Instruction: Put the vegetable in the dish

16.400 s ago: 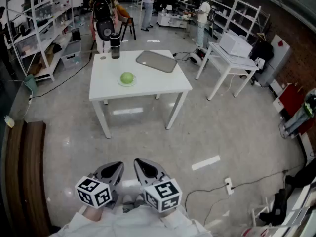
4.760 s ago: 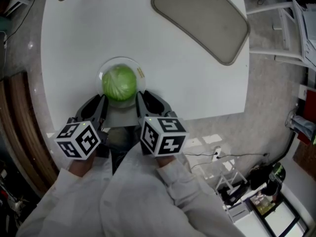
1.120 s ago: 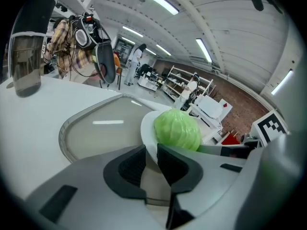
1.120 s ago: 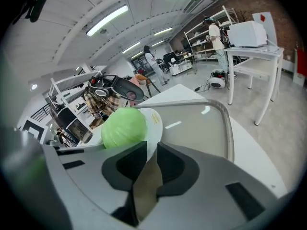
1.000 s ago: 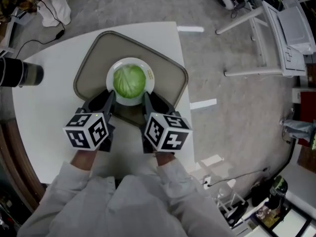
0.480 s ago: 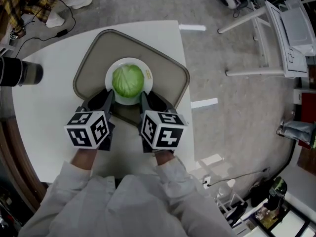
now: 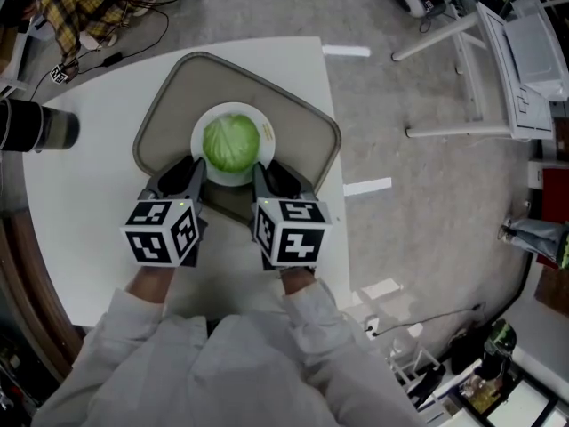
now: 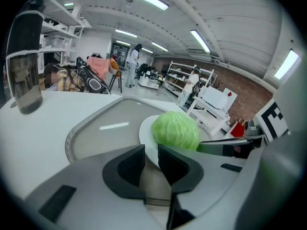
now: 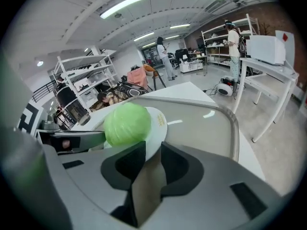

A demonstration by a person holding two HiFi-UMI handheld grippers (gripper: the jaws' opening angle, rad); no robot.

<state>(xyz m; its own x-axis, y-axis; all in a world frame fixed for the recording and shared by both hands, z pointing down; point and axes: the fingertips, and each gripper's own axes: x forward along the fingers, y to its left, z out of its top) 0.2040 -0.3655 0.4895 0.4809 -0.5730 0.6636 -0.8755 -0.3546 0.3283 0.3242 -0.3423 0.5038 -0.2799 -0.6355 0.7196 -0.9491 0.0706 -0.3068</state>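
A green cabbage (image 7: 231, 143) lies on a white plate (image 7: 267, 136), which rests on a grey tray (image 7: 302, 136) on the white table (image 7: 80, 203). My left gripper (image 7: 191, 172) sits at the plate's near left rim. In the left gripper view its jaws (image 8: 151, 150) stand narrowly apart, closed on the plate's rim (image 8: 145, 133), with the cabbage (image 8: 175, 131) just beyond. My right gripper (image 7: 267, 174) is at the near right rim. Its jaws (image 9: 153, 150) have just been opening, and the plate's edge (image 9: 156, 123) still lies between them beside the cabbage (image 9: 127, 123).
A black bottle (image 7: 36, 124) lies at the table's left edge. The tray's raised rim (image 9: 230, 119) runs round the plate. The table's right edge is close to my right hand. Clothes (image 7: 98, 7) lie on the floor beyond, and a white side table (image 7: 498, 52) stands at far right.
The right gripper's marker cube has rolled slightly. The plate with the cabbage stays in place on the tray, and both grippers remain at its near rim.
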